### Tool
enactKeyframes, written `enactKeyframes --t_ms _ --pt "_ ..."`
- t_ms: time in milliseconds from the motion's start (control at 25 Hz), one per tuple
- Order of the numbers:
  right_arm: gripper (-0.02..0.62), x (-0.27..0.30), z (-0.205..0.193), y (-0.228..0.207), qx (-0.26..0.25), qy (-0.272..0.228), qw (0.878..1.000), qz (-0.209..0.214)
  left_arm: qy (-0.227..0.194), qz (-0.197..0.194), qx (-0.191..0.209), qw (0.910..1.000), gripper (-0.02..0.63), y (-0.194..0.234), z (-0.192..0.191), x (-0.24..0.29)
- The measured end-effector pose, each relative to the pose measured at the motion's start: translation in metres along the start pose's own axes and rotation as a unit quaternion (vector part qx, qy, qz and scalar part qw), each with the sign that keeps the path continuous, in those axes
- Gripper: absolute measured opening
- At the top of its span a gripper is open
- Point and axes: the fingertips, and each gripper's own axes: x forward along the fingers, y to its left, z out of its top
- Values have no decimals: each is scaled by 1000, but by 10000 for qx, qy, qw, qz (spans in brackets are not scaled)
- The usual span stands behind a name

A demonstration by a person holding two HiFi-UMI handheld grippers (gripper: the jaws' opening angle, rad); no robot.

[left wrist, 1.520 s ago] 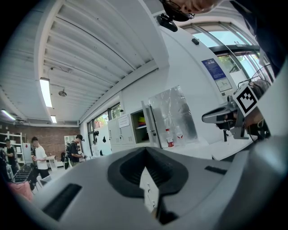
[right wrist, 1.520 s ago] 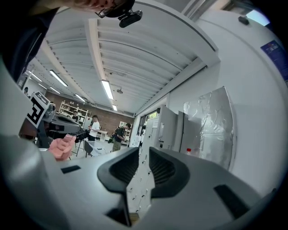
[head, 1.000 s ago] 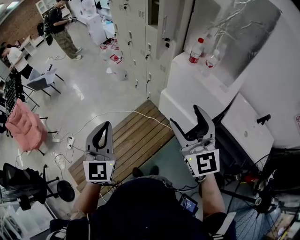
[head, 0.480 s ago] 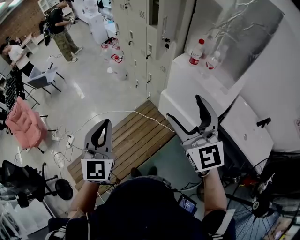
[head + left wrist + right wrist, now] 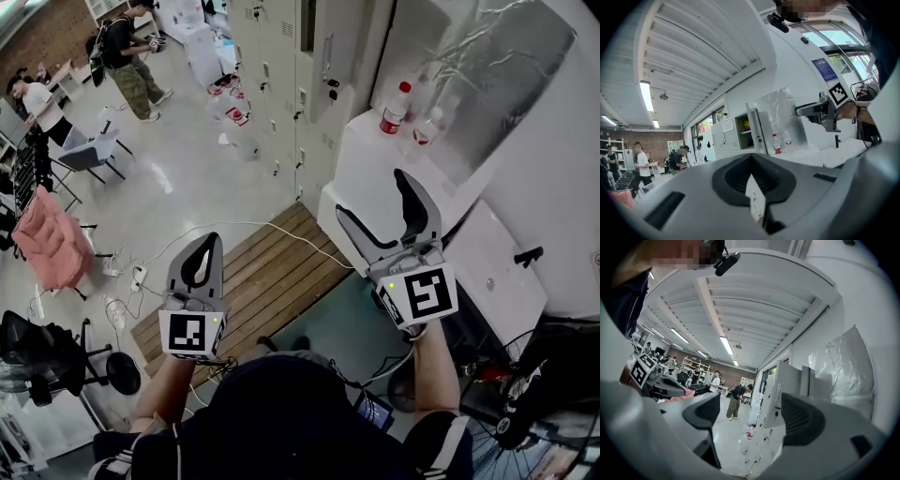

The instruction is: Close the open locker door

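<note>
Jaws of our left tool (image 5: 210, 240), lower left of the frame, sit together with nothing between them. At top centre we see the locker door (image 5: 329, 58) standing ajar on the lockers (image 5: 272, 56), well apart from both tools. Right of centre, our right tool (image 5: 373, 194) gapes wide and empty.

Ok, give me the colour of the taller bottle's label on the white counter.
The label is red, clearest in the head view.
</note>
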Motion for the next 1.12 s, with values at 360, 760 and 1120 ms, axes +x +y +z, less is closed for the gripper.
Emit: enactKeyframes --t_ms 360,760,1120 --pt "398 30 4 -22 -132 -199 9995 209 2 -8 -97 10000 3 -2 -15 16" --pt "375 92 -16 -47 -318 -436 9985 5 -279 -442 -209 9984 3 23 -53 87" --pt "339 195 -10 -85 -199 -485 9979 -378 -501 -1072 -265 9926 3 102 -78 185"
